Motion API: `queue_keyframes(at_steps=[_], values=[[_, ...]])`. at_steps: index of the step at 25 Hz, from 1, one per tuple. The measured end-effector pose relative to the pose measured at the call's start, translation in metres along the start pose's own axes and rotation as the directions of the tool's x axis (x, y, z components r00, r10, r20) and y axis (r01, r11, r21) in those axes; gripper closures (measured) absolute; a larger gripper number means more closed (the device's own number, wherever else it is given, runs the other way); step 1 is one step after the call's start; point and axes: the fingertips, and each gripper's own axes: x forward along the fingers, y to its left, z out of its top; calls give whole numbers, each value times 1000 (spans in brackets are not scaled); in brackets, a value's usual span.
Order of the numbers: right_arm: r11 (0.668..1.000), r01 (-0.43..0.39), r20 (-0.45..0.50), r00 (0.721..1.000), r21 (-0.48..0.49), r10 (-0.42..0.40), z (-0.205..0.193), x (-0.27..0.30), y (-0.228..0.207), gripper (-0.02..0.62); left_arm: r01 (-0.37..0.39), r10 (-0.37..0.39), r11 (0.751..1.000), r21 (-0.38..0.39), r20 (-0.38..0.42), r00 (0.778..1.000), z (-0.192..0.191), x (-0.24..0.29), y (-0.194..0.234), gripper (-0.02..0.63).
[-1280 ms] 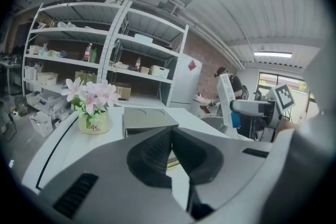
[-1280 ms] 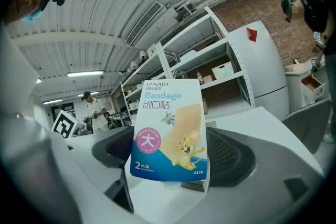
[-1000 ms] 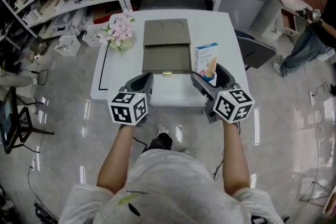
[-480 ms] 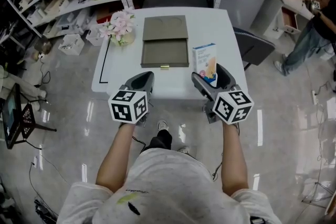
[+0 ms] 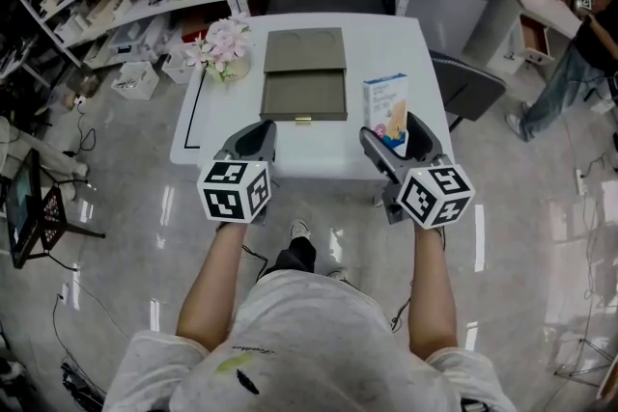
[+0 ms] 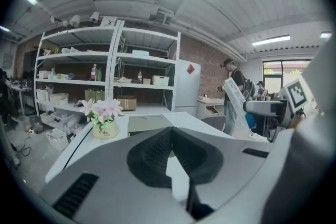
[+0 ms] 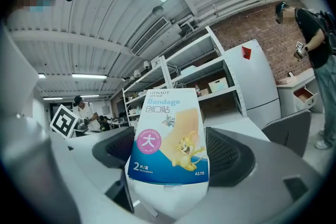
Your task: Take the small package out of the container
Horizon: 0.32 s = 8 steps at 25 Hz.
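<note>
Package [image 7: 169,139], a flat glossy bandage carton, stands upright, clamped between the right gripper's [image 5: 399,138] ribbed black fingers [image 7: 227,157] over the white counter [image 5: 328,154], beside the shallow olive container [image 5: 304,95]. The left gripper's [image 5: 253,140] fingers are pressed together, empty.

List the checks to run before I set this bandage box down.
1. Grip: right gripper jaws pressed on both sides of the bandage box: ok.
2. Box out of the container: ok, it is held to the right of the open drawer.
3. Left gripper free: ok, jaws together on nothing.
4. Bare table in front of the container: ok.
5. Gap between box and tabletop: cannot tell.
</note>
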Motion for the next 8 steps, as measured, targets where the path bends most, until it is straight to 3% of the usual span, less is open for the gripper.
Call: queue_keyframes(at_steps=[8], values=[[1000,-5,9,1000,-4,5,-2,-2,2,166,1,-1,1000,-15,-6,1000,-9,-4,-2,603]])
